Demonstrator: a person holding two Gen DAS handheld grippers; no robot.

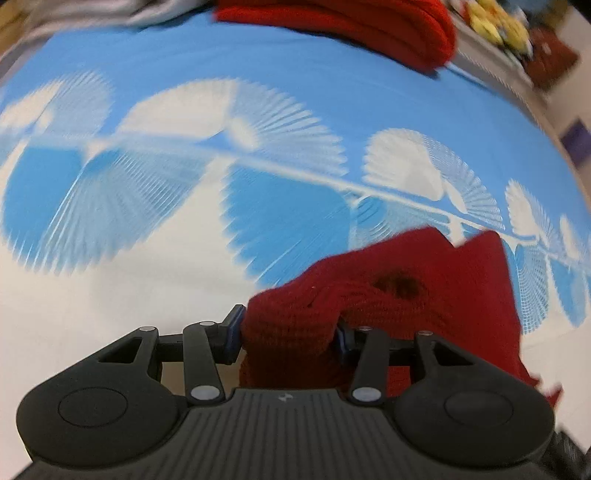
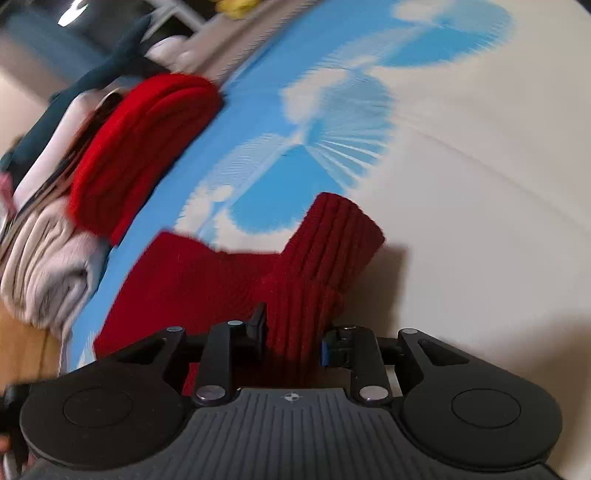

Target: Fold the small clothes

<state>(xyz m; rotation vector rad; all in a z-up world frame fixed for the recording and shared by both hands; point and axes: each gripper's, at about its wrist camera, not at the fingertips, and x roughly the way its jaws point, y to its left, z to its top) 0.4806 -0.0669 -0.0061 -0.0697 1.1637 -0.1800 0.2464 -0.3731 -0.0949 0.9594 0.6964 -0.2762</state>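
Note:
A dark red ribbed knit garment lies partly lifted over a blue-and-white patterned sheet. My left gripper is shut on a thick bunch of this knit, which fills the gap between the fingers. In the right wrist view the same dark red knit spreads toward the left, with a ribbed cuff sticking up. My right gripper is shut on a ribbed fold of it. Both views are motion-blurred.
A folded bright red knit sits at the far edge of the sheet. Beside it lies a folded pale grey cloth and dark and pink clothes. Yellow objects sit on a shelf beyond. White sheet stretches to the right.

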